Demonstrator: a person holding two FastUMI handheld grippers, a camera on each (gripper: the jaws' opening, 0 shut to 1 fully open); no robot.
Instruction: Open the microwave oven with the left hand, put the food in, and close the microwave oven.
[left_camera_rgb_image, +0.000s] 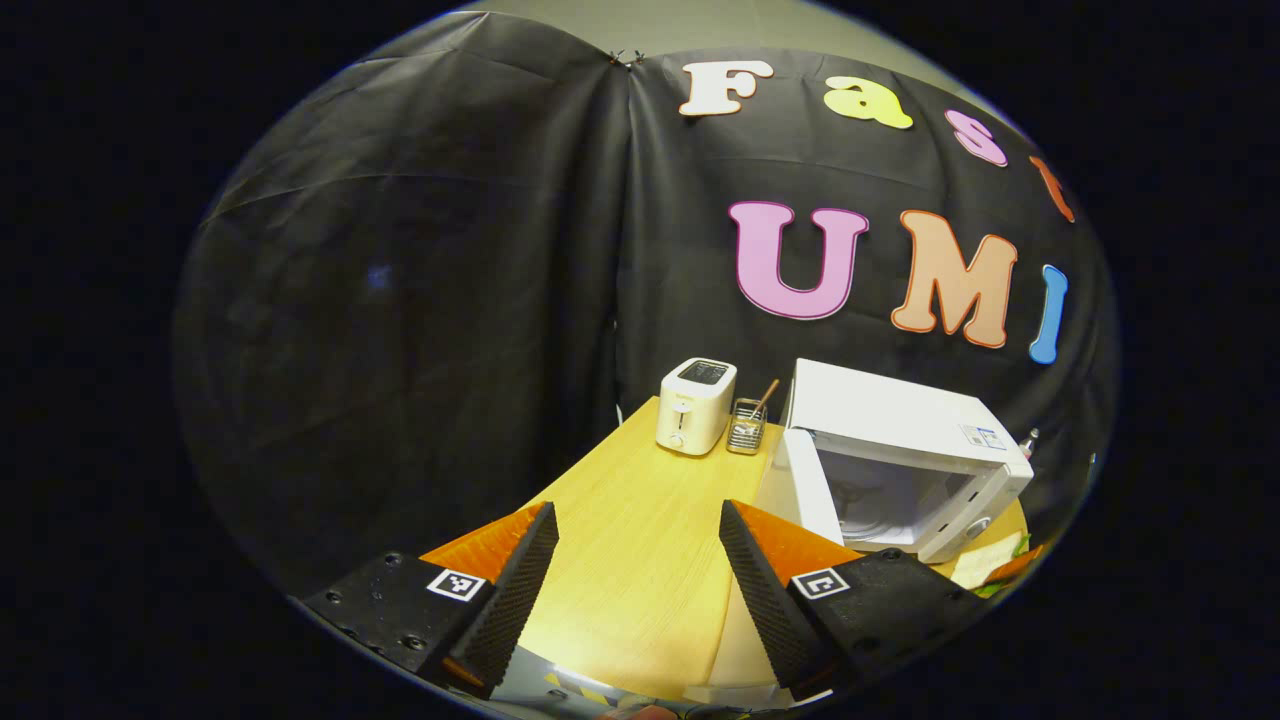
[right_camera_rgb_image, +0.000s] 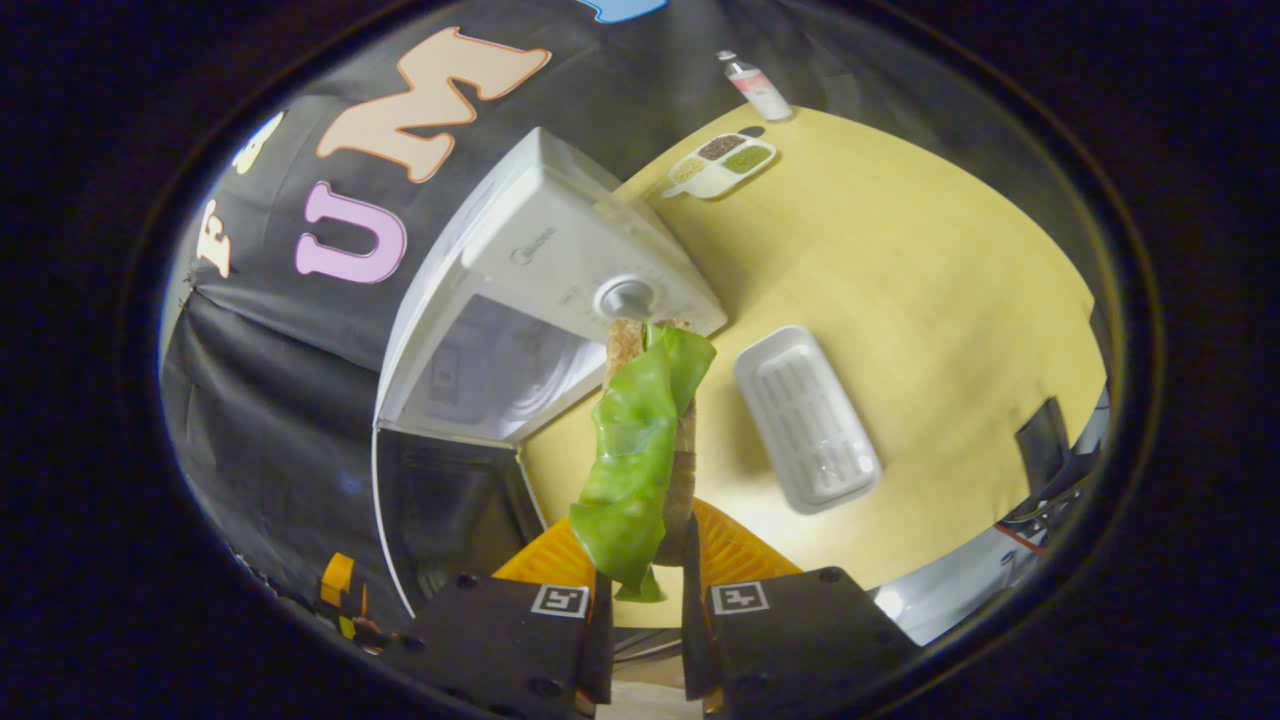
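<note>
The white microwave (left_camera_rgb_image: 905, 425) stands on the wooden table with its door (left_camera_rgb_image: 805, 490) swung open to the left, showing the cavity and turntable. My left gripper (left_camera_rgb_image: 638, 512) hovers open over the table, in front and left of the door, holding nothing. In the right gripper view the microwave (right_camera_rgb_image: 560, 250) appears tilted, its cavity (right_camera_rgb_image: 495, 370) open and its door (right_camera_rgb_image: 440, 510) hanging out towards me. My right gripper (right_camera_rgb_image: 645, 560) is shut on the food, a bread slice with a green lettuce leaf (right_camera_rgb_image: 635, 450), held up just in front of the oven's control knob (right_camera_rgb_image: 625, 297).
A white toaster (left_camera_rgb_image: 695, 405) and a wire utensil holder (left_camera_rgb_image: 745, 425) stand left of the microwave at the back. An empty white tray (right_camera_rgb_image: 808, 418) lies on the table (right_camera_rgb_image: 930, 270) right of the food. A divided seasoning dish (right_camera_rgb_image: 720, 165) and a bottle (right_camera_rgb_image: 755, 85) sit farther off.
</note>
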